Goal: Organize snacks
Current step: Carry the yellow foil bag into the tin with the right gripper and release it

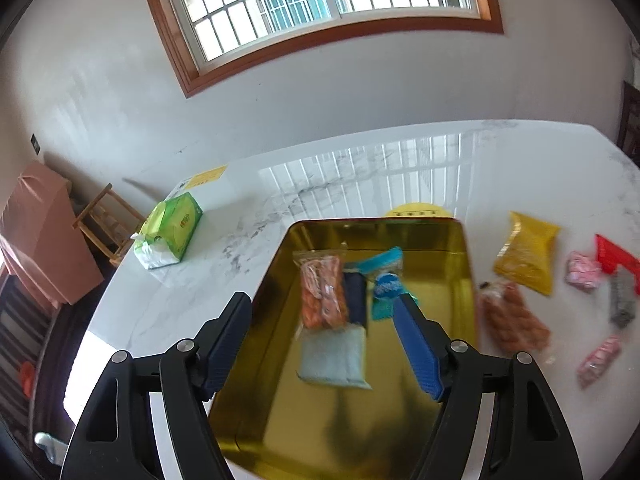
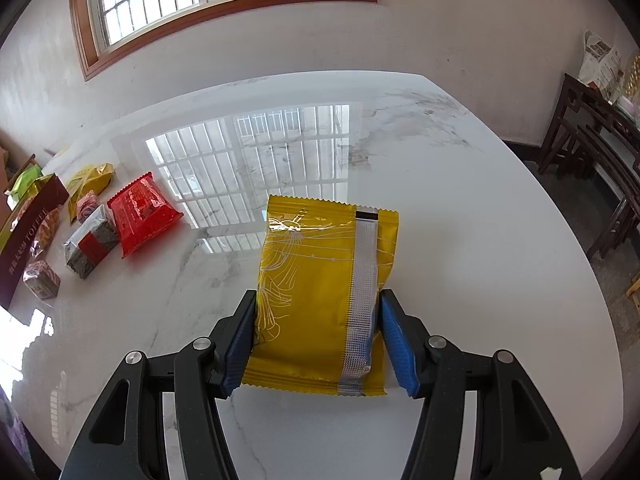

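Observation:
A gold tin box (image 1: pixel 460 256) sits on the white marble table; inside lie an orange snack pack (image 1: pixel 322 294), a pale blue pack (image 1: pixel 334 356) and a teal pack (image 1: pixel 384 280). My left gripper (image 1: pixel 324 316) is open and empty above the box. My right gripper (image 2: pixel 316 320) is shut on a yellow snack packet (image 2: pixel 316 280), held above the table. In the right wrist view the box (image 2: pixel 28 228) is at the far left, with a red packet (image 2: pixel 140 212), a grey-red pack (image 2: pixel 90 246), a pink candy (image 2: pixel 40 278) and another yellow packet (image 2: pixel 90 178) beside it.
Right of the box in the left wrist view lie an orange pack (image 1: pixel 512 316), a yellow packet (image 1: pixel 528 258), pink candies (image 1: pixel 582 270), a grey pack (image 1: pixel 622 302) and a red packet (image 1: pixel 614 258). A green tissue pack (image 1: pixel 170 228) lies at the table's left. Dark chairs (image 2: pixel 592 148) stand right.

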`<state>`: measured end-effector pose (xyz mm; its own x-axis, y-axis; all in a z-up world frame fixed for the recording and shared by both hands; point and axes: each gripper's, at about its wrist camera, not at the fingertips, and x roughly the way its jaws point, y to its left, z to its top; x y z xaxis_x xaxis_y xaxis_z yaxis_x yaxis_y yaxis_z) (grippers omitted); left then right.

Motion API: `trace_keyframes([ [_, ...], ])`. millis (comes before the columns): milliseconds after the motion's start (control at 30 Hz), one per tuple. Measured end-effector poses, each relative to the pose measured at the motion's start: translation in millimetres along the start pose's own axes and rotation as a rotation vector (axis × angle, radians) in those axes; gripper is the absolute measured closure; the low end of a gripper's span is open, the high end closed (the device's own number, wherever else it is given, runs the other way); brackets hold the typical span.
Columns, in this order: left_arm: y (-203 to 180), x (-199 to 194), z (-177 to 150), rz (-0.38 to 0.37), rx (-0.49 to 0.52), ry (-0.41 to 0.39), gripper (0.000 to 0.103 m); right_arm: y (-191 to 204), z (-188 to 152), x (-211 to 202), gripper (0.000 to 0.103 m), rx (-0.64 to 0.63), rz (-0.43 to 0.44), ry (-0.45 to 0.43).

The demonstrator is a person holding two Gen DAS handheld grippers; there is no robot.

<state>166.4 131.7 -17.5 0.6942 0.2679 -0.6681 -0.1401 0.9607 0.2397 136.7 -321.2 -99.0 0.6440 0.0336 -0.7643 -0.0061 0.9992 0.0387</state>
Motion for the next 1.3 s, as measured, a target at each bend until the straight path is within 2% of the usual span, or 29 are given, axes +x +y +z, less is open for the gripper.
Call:
trace_keyframes([
  [333,-14,-41,-19,0.008,0.03,-0.02,0.028,10,-2,-12,0.048,0.024,0.028,-0.008],
  [600,-19,-60,-31,-0.006,0.025,-0.024,0.028,49,17,-41,0.048,-0.032,0.088,-0.057],
  [800,-16,-69,-39,-0.008,0.012,-0.024,0.028,113,43,-66,0.048,-0.115,0.204,-0.106],
  [967,-7,-74,-44,0.013,-0.008,-0.029,0.027,185,65,-83,0.048,-0.193,0.347,-0.128],
  [1133,6,-78,-51,0.027,-0.04,-0.026,0.027,261,80,-80,0.048,-0.257,0.478,-0.096],
  [1300,24,-77,-60,0.048,-0.074,-0.016,0.027,323,84,-66,0.048,-0.314,0.54,-0.051],
])
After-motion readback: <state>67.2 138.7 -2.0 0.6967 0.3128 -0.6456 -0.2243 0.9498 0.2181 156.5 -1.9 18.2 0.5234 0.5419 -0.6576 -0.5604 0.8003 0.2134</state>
